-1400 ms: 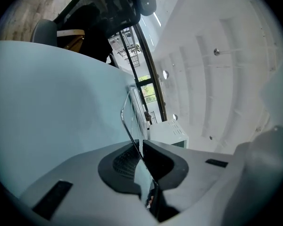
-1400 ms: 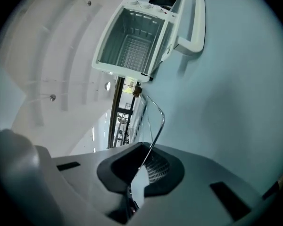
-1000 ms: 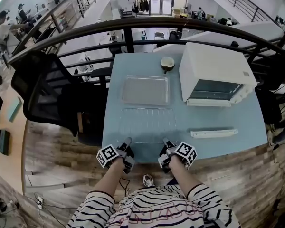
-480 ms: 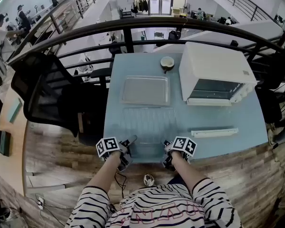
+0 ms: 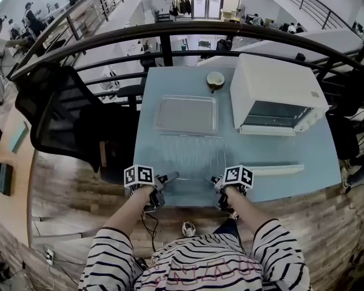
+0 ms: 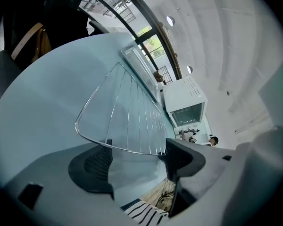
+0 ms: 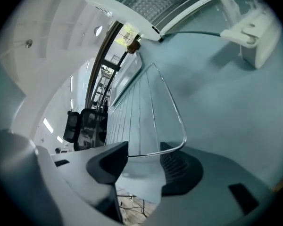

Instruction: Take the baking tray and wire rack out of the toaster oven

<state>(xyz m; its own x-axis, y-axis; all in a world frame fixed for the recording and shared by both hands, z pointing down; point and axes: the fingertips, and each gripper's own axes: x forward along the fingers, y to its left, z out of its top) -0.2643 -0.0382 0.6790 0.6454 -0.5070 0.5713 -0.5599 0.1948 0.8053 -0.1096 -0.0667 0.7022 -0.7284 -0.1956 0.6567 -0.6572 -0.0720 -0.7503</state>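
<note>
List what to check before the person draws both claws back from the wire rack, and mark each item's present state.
1. Left claw has let go: ok. Its jaws have just been opening and stand apart, with the rack's edge wire between them, not pressed.
2. Right claw has let go: ok. It has also just been opening, with the wire loose between its jaws.
3. Wire rack rests on the table: ok.
4. Baking tray is out of the toaster oven: ok, on the table beyond the rack.
5. Rack and tray lie apart: cannot tell, their edges are close.
</note>
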